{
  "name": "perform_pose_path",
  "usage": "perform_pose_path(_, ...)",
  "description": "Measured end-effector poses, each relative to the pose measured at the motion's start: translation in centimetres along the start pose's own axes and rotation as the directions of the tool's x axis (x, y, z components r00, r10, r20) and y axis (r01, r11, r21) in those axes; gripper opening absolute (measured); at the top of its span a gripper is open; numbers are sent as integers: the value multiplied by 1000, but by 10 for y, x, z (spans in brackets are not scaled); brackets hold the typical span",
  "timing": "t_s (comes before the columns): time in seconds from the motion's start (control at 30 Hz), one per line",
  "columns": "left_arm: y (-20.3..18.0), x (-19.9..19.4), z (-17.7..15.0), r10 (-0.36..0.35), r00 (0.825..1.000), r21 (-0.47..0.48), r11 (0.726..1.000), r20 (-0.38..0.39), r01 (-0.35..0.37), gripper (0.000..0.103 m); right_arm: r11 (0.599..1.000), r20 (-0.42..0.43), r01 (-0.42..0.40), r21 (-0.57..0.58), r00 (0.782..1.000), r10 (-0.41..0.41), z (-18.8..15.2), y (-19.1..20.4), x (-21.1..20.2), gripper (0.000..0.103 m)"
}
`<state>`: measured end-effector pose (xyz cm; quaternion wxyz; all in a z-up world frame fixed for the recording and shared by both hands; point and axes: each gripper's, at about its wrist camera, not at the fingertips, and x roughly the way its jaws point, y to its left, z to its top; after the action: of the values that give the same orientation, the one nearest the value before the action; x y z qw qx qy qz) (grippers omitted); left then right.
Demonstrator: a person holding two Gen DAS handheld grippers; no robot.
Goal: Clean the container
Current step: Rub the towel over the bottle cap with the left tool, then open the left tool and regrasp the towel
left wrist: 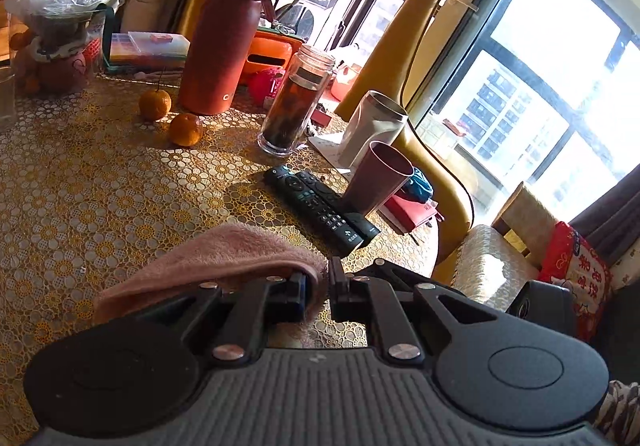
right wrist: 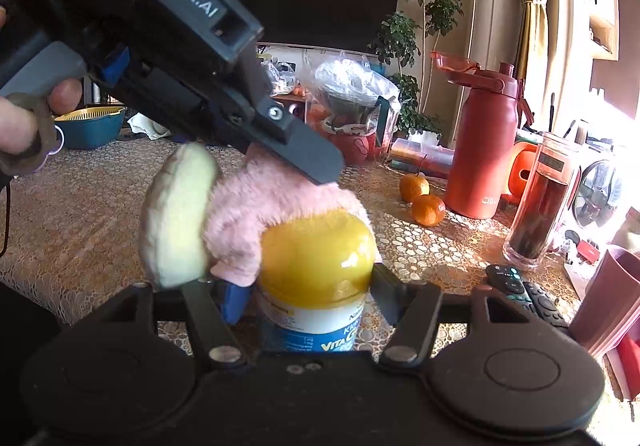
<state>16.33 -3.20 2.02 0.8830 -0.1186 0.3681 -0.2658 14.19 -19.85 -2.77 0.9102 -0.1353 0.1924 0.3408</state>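
Observation:
A white vitamin bottle point(right wrist: 310, 322) with a yellow lid point(right wrist: 318, 252) stands upright between the fingers of my right gripper point(right wrist: 310, 296), which is shut on it. A fluffy pink cloth point(right wrist: 256, 214) with a pale yellow patch lies against the lid's left and top side. My left gripper point(left wrist: 318, 288) is shut on that pink cloth point(left wrist: 224, 254), which drapes over its left finger. In the right wrist view the left gripper point(right wrist: 316, 166) comes down from the upper left, held by a person's hand point(right wrist: 28, 122). The bottle does not appear in the left wrist view.
On the gold lace tablecloth point(left wrist: 80, 182) are two oranges point(left wrist: 185, 129), a red flask point(left wrist: 218, 50), a glass tea bottle point(left wrist: 294, 102), two remotes point(left wrist: 320, 206), a maroon cup point(left wrist: 378, 178) and a bagged jar point(left wrist: 60, 30). A chair point(left wrist: 492, 262) stands at the table's right edge.

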Motion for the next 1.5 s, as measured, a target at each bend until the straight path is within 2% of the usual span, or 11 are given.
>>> perform_pose_path(0.6,40,-8,-1,53,998,-109,993,24,-50,10,1000,0,-8,25,1000,8,-5,-6,-1,63)
perform_pose_path(0.77,61,-10,-11,126,992,-119,985,6,-125,10,1000,-1,-8,28,1000,8,-5,-6,-2,63)
perform_pose_path(0.97,92,13,-39,241,966,-110,962,-90,-250,9,999,-8,-2,36,1000,2,-5,-5,-2,62)
perform_pose_path(1.1,93,11,-46,252,965,-97,961,-80,-259,9,999,-13,0,35,1000,1,-4,-5,-3,63)
perform_pose_path(1.17,85,6,-45,277,958,-54,958,-70,-281,10,999,-14,-1,33,1000,1,-4,-5,-4,63)
perform_pose_path(1.2,80,3,-44,287,956,-25,957,-63,-289,12,999,-15,-1,33,1000,1,-4,-5,-4,63)
perform_pose_path(1.27,72,-1,-44,311,949,35,950,-47,-310,25,999,-15,0,34,1000,1,-3,-5,-4,62)
perform_pose_path(1.3,68,-3,-44,326,945,62,944,-37,-323,41,999,-14,-1,34,1000,1,-3,-5,-4,62)
perform_pose_path(1.33,65,-4,-45,339,940,84,938,-23,-336,65,999,-14,-1,35,1000,2,-3,-5,-4,63)
perform_pose_path(1.4,62,-6,-45,350,937,113,931,6,-348,83,999,-14,-2,37,1000,2,-3,-5,-4,63)
perform_pose_path(1.5,71,4,-40,329,943,86,942,-44,-325,83,999,-15,-4,37,1000,4,-3,-5,-4,63)
